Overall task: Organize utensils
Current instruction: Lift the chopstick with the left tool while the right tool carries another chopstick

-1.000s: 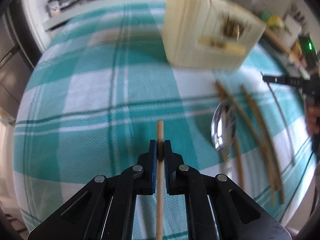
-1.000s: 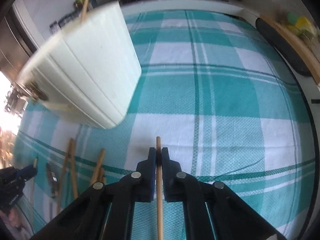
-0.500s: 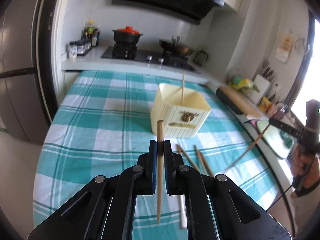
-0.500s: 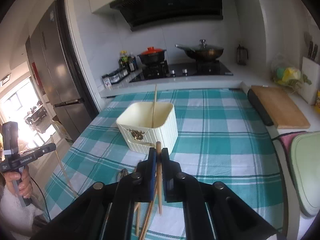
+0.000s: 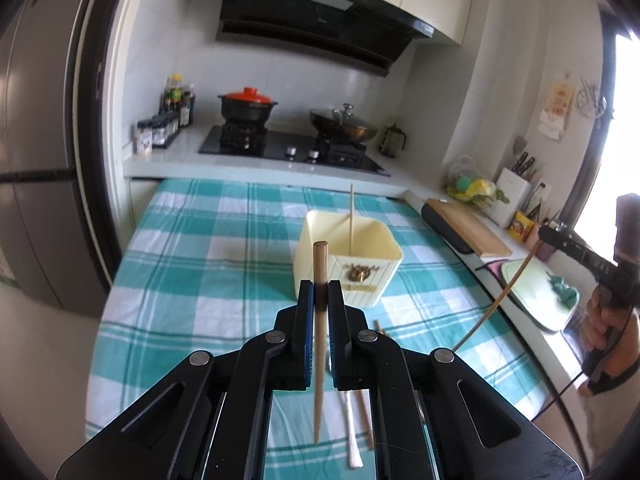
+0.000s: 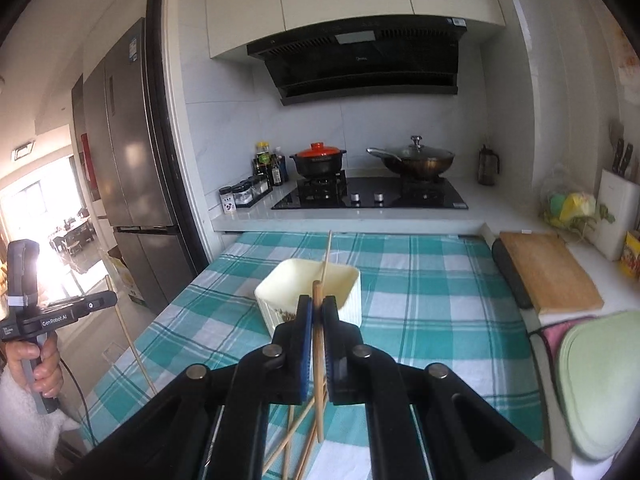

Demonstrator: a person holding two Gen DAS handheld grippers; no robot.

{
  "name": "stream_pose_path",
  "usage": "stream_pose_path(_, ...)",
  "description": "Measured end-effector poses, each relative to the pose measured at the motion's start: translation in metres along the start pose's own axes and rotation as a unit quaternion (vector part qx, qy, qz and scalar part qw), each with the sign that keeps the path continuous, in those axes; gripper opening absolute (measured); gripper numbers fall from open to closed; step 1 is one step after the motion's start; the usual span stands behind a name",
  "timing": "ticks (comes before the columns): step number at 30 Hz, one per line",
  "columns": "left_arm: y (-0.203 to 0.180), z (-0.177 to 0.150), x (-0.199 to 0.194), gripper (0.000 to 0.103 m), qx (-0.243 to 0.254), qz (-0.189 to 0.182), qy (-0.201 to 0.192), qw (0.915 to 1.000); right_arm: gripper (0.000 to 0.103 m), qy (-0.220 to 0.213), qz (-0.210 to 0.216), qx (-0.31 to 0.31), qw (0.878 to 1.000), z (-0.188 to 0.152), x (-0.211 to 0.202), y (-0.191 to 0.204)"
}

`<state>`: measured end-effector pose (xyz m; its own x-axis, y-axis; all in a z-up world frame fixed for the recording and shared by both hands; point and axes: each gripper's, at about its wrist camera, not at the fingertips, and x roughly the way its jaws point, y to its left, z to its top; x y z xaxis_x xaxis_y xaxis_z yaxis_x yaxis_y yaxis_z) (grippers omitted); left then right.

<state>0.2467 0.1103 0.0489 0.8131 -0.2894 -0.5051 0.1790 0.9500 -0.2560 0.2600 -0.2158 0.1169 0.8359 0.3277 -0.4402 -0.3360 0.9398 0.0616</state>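
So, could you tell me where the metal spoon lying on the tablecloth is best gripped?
Grip the metal spoon by its slim handle, coming from above with jaws across it: it lies flat on the tablecloth, beside a chopstick, so a sideways approach might nudge that.

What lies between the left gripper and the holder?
In the left wrist view, only bare checked cloth separates left gripper and holder.

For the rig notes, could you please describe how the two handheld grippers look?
Both the left gripper and right gripper are matte black with blue-edged pads and silver pivot screws. The left one's body carries white lettering, a black cable trails from its handle, and the hand wears a fluffy white sleeve.
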Motion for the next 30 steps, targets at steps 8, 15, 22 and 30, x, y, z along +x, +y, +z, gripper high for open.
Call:
stream_pose_path(8,-0.022,0.068,0.004,0.004,0.016,-0.027,-0.056,0.9979,0.005,-0.026,-0.009,-0.022,0.999,0.052,0.014,0.002)
stream_pose_path(15,-0.053,0.138,0.039,0.004,0.039,0.0,-0.135,0.9901,0.005,-0.096,-0.014,-0.045,0.994,0.099,0.044,0.011)
stream_pose_path(22,-0.056,0.162,0.133,0.004,0.013,0.01,-0.115,0.9932,0.005,-0.091,-0.012,-0.032,0.995,0.106,0.113,0.003)
stream_pose_path(30,-0.034,0.127,0.264,0.004,-0.016,0.021,0.073,0.997,0.006,0.124,0.006,0.016,0.992,0.075,0.242,-0.025)
